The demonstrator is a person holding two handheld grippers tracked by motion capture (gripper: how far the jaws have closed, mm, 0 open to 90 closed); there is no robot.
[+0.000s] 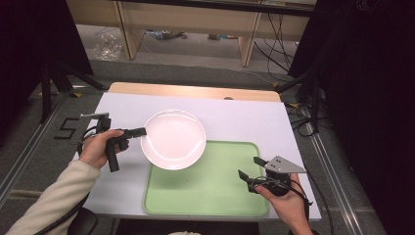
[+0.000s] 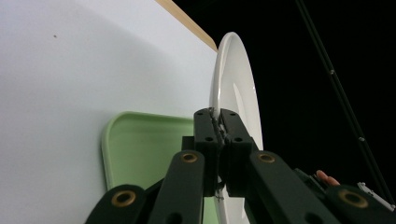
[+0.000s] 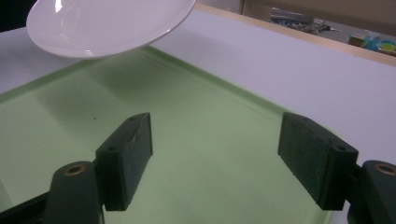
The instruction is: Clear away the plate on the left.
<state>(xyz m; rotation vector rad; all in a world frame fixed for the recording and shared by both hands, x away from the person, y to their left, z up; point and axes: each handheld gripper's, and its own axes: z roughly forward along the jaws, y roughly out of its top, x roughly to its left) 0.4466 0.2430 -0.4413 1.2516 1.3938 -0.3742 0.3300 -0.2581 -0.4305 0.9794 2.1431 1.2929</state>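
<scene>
The left hand-held gripper (image 1: 139, 131) pinches the left rim of the white plate (image 1: 173, 138), held above the far left corner of the green tray (image 1: 210, 196). I would keep the plate level and lower it slowly. The right hand-held gripper (image 1: 248, 172) waits with jaws spread over the tray. The white tabletop (image 1: 244, 120) stands on grey floor (image 1: 195, 54).

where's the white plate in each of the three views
High view: the white plate sits centre-left, overlapping the far left corner of the green tray, its left rim clamped by the left tool.
Left gripper view: the plate stands edge-on, right of centre, rim pinched between the jaws.
Right gripper view: the plate is at top left, raised above the tray.
Shared landmark: the green tray.
</scene>
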